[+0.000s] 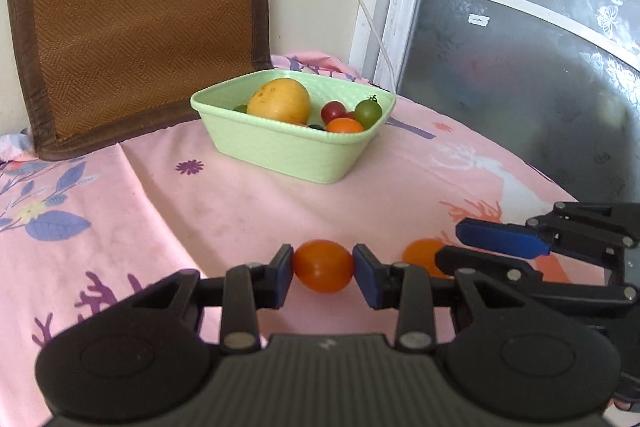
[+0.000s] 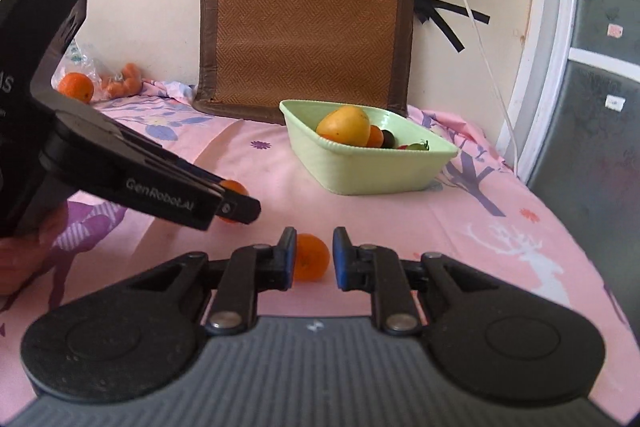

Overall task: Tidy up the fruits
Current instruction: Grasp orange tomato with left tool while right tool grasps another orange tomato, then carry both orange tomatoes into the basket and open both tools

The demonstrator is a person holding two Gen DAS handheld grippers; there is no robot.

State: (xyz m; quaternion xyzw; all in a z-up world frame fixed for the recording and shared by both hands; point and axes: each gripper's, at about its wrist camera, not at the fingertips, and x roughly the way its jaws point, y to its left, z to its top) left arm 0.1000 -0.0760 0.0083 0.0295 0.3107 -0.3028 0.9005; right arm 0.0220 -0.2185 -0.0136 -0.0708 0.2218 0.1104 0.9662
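1. Nearest me, my left hand-held gripper (image 1: pixel 324 269) is clamped on an orange cherry tomato (image 1: pixel 324 265), both blue pads pressed against its sides, well short of the green basket (image 1: pixel 304 151). It looks light, smooth-skinned and soft, so I judge that a gentle pinch across its widest part is enough; a harder squeeze could split it, and its glossy skin may let it slide out.

2. My right hand-held gripper (image 2: pixel 314 258) stands apart around a second orange tomato (image 2: pixel 310 257) that lies on the pink bedsheet (image 2: pixel 460 247), also on the near side of the basket. The left pad is at or against it; a gap shows at the right pad. I would centre it before closing, or it may roll away.

3. Farther off, the basket holds a yellow mango (image 1: pixel 279 100), plus red, green and orange tomatoes. The mango looks much heavier and bruisable.

4. Behind the basket, a woven brown cushion (image 2: pixel 306 31) leans on the wall.

5. Only the right wrist view shows an orange (image 2: pixel 76 87) in plastic wrap, far left of the basket by the wall, and my left gripper from the side. Only the left wrist view shows clearly that both pads touch the held tomato.
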